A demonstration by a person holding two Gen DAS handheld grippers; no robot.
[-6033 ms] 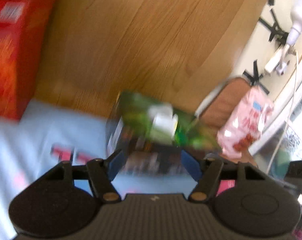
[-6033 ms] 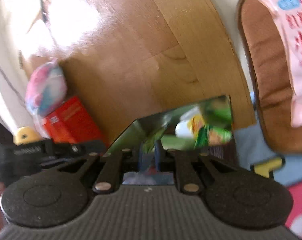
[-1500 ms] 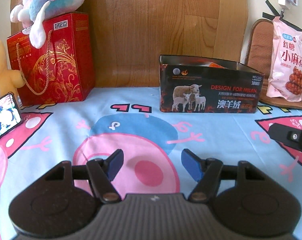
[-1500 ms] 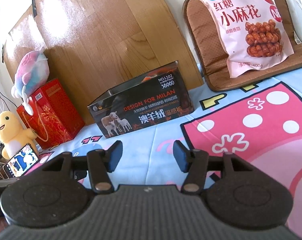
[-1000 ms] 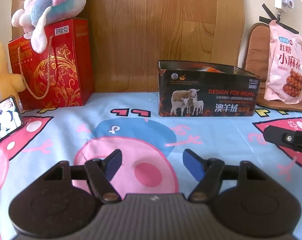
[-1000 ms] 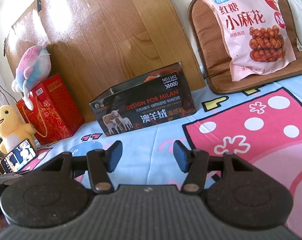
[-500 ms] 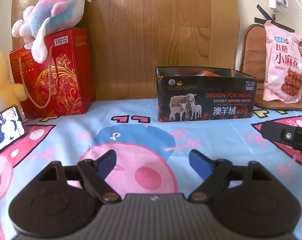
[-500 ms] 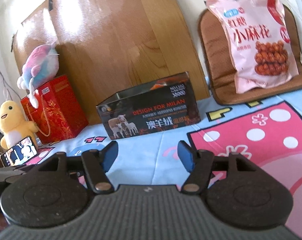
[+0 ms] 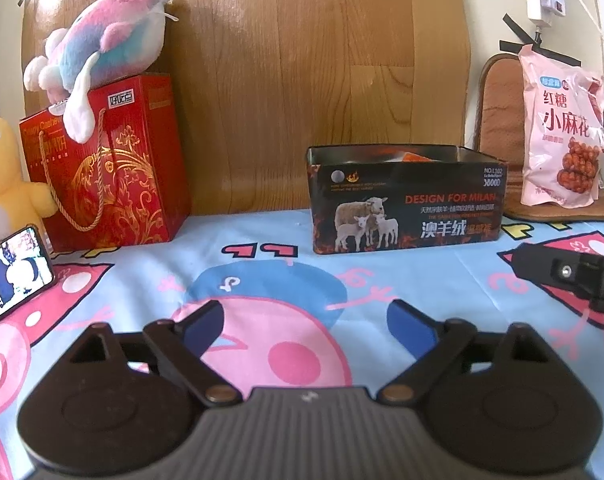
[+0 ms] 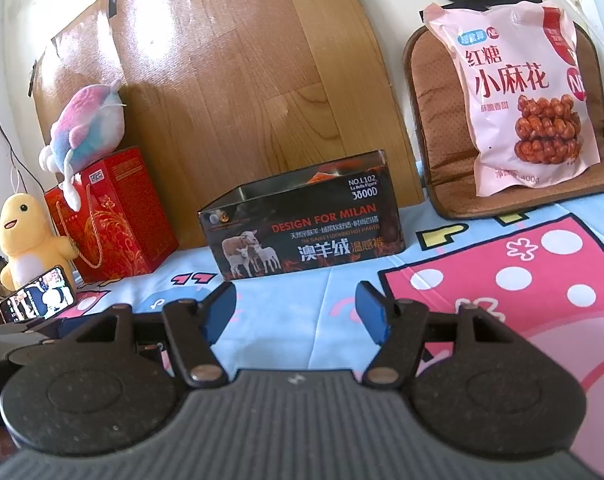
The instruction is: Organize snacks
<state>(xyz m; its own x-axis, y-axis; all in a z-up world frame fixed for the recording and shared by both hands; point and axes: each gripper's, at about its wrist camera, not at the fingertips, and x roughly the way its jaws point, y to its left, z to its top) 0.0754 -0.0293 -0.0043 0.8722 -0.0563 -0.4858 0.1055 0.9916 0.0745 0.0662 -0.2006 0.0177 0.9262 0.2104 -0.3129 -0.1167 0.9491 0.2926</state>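
Note:
A black tin box (image 9: 406,204) with sheep on its side stands on the cartoon bedsheet against a wooden board; it also shows in the right wrist view (image 10: 302,232). An orange packet (image 9: 414,157) peeks over its rim. A pink snack bag (image 9: 562,136) leans on a brown cushion at the right, also in the right wrist view (image 10: 526,92). My left gripper (image 9: 304,320) is open and empty, well in front of the box. My right gripper (image 10: 296,312) is open and empty, in front of the box; it also shows at the right edge of the left wrist view (image 9: 570,276).
A red gift bag (image 9: 102,164) with a pink-blue plush (image 9: 102,44) on top stands at the left. A yellow plush (image 9: 2,184) and a phone (image 9: 14,272) sit at the far left. The brown cushion (image 10: 434,120) leans on the wall.
Six seconds ago the right gripper held a green snack packet over the box. Since then both grippers have pulled back from the box, and their jaws have opened a little wider.

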